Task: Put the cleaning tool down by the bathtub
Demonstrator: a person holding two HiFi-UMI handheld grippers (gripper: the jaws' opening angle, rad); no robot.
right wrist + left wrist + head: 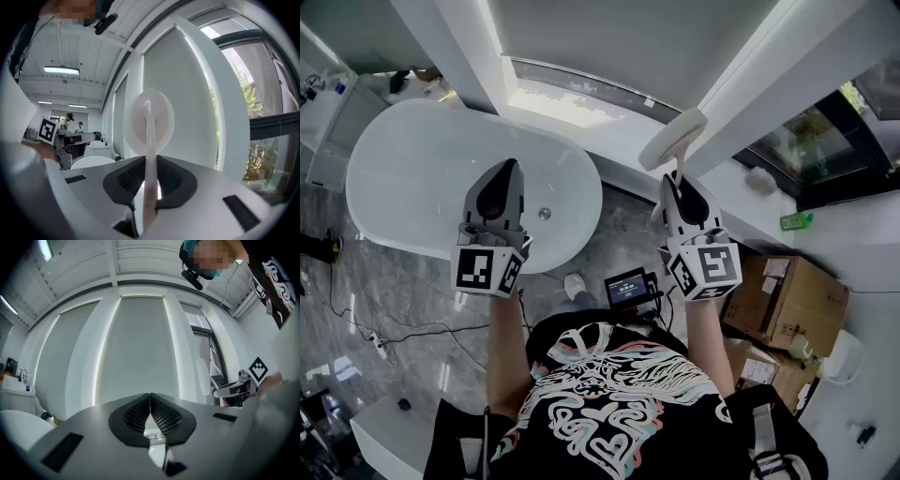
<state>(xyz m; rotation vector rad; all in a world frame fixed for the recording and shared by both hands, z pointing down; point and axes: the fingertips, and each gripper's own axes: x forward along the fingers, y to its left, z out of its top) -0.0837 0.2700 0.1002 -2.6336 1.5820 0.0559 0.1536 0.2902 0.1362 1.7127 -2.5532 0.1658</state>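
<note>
In the head view, the white oval bathtub (pixel 403 187) fills the upper left, on a grey marble floor (pixel 394 291). The left gripper (pixel 507 176) hangs above the tub's near right part, beside the drain. The right gripper (pixel 679 180) is off the tub's right end and holds the cleaning tool (pixel 673 139), a white thing with a thin handle and a flat oval head. Its long axis runs away from the person, in line with the gripper; the head is the far end, tilted a little to the right, in front of a slanting white pillar (pixel 769 94). Cardboard boxes (pixel 787 300) stand at the lower right, and a small lit screen (pixel 626 287) sits between the arms.

In the left gripper view, the left gripper's (pixel 150 403) dark ribbed pads meet at their tips with nothing between them. They face a grey window blind (pixel 140 348). The tub's rim (pixel 18 427) shows at the lower left.

In the right gripper view, the right gripper (pixel 151 169) is clamped on the tool's handle, a pad pressed against each side. The handle runs straight out between the pads, and the tool's head (pixel 150 123) stands beyond them, broad face to the camera. The tub (pixel 93 162) lies to its left.
</note>
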